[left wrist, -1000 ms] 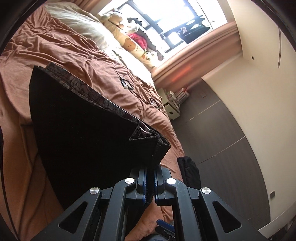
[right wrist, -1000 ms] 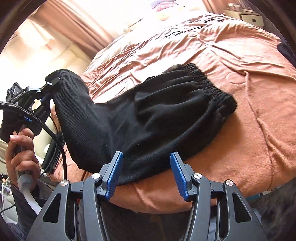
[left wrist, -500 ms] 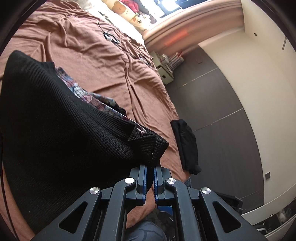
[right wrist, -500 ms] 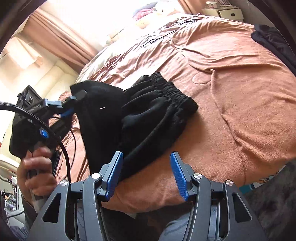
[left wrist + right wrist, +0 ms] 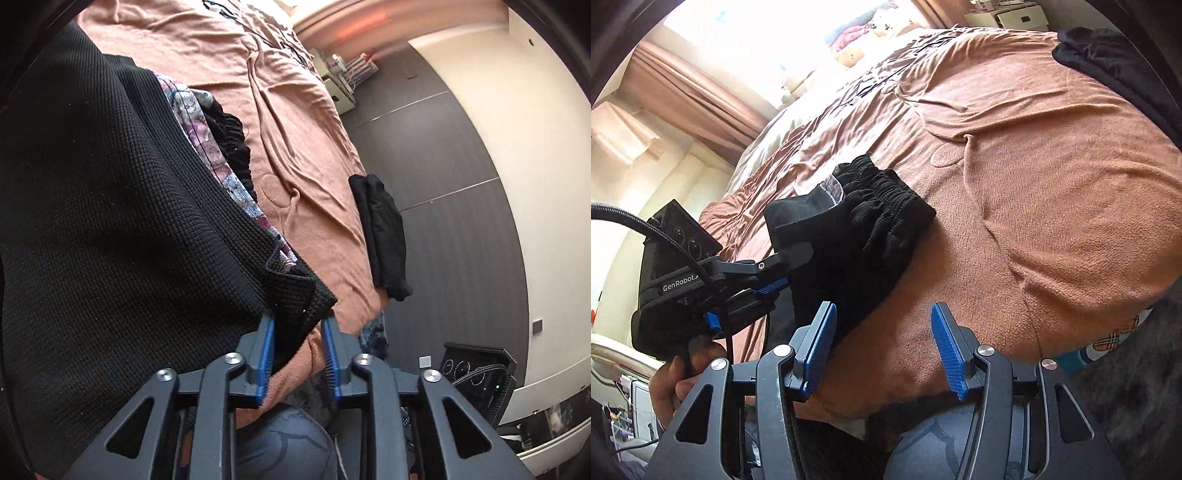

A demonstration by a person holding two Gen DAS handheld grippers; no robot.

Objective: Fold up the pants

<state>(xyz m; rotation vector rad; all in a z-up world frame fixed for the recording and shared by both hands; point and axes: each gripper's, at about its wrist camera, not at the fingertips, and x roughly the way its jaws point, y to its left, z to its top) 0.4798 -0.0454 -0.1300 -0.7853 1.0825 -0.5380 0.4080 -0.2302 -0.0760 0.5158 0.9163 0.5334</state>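
Moved: left gripper (image 5: 297,345) has carried the pants' (image 5: 122,229) hem down over the waistband; its jaws have just been opening, hem loose between them.
Right gripper (image 5: 882,347): spread, empty, pants just ahead-left.
Beyond: bedspread (image 5: 1052,192).

Sunlit bedroom
A bed (image 5: 1052,177) under a rust-brown blanket, a bright window (image 5: 783,33) with brown curtains (image 5: 690,88), dark floor (image 5: 443,177), cream wall (image 5: 524,147).

Home bedroom, bed (image 5: 1052,184) with brown cover, curtained window (image 5: 701,92), stuffed toys
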